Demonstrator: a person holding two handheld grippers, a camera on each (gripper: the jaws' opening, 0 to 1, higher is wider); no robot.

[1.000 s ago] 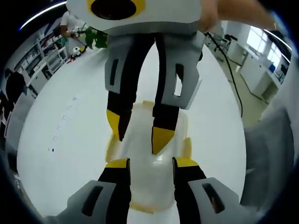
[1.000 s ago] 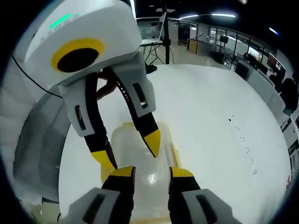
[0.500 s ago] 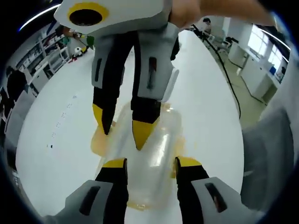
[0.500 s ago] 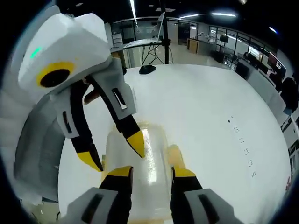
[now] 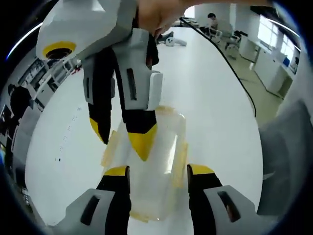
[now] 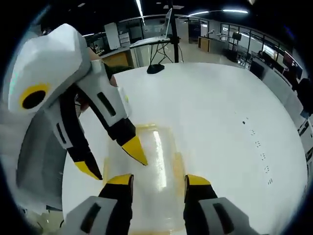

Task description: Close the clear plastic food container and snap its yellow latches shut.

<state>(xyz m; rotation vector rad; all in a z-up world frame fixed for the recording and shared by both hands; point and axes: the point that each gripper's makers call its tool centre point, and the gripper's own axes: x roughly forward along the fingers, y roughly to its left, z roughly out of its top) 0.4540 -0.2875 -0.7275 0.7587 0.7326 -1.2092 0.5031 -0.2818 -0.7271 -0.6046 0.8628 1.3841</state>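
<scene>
— What carries the scene?

— A wide, smooth white bench [image 6: 220,112], bare around the work, with open room toward its far edge and an office hall beyond.

— And the task's thing?

— A clear plastic food container [image 5: 151,166] lies flat near the bench's front, rounded at the corners, glossy, its lid down, pale yellow latches [image 5: 182,155] along the long sides.

— The tools?

— The left tool [image 5: 159,171] stands with jaws apart, straddling the container. The right tool [image 6: 159,180] is likewise spread, clamped on nothing; its yellow tips hover above the lid.

— Any writing?

— None legible; only faint dotted marks [image 6: 259,156] on the bench.
</scene>
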